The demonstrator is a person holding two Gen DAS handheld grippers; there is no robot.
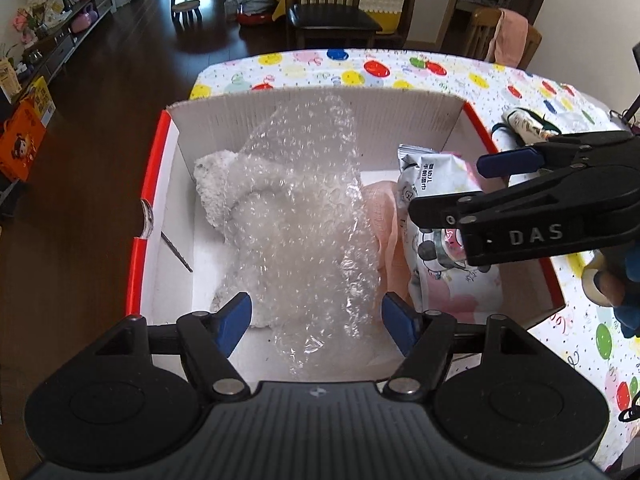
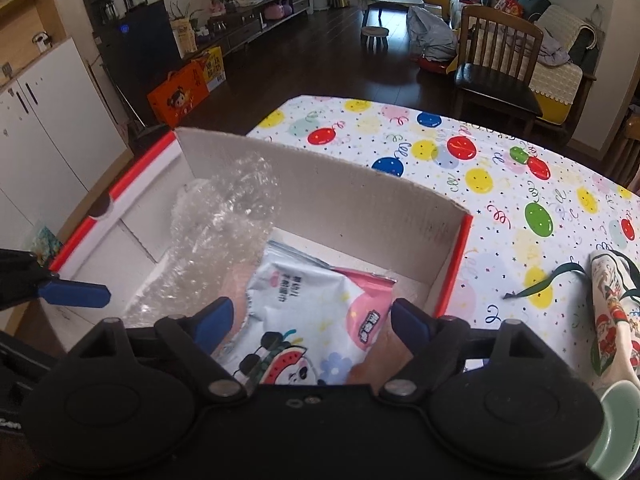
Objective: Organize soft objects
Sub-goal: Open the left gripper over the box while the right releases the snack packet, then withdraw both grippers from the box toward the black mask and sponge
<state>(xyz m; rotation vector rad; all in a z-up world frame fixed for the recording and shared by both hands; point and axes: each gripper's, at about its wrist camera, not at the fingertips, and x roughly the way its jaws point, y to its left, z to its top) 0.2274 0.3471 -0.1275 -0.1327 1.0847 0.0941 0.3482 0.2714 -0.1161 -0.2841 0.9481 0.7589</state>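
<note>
A cardboard box [image 1: 320, 110] with a red rim stands on the table. Inside it a sheet of bubble wrap [image 1: 304, 200] lies over a white fluffy item [image 1: 212, 184], with a pink cloth [image 1: 380, 204] and a printed wipes packet [image 1: 424, 172] to the right. My left gripper [image 1: 316, 316] hangs open over the near end of the bubble wrap and touches nothing. My right gripper [image 2: 312, 316] is open above the wipes packet [image 2: 304, 292], its pads apart from it. In the right wrist view the bubble wrap [image 2: 224, 216] fills the left of the box [image 2: 340, 200].
The table carries a balloon-print cloth [image 2: 460, 148]. A Christmas-print drawstring bag [image 2: 612, 320] and a green cup [image 2: 616, 428] lie right of the box. The table's edge runs just left of the box, with dark floor below. A wooden chair [image 2: 496, 64] stands beyond the far side.
</note>
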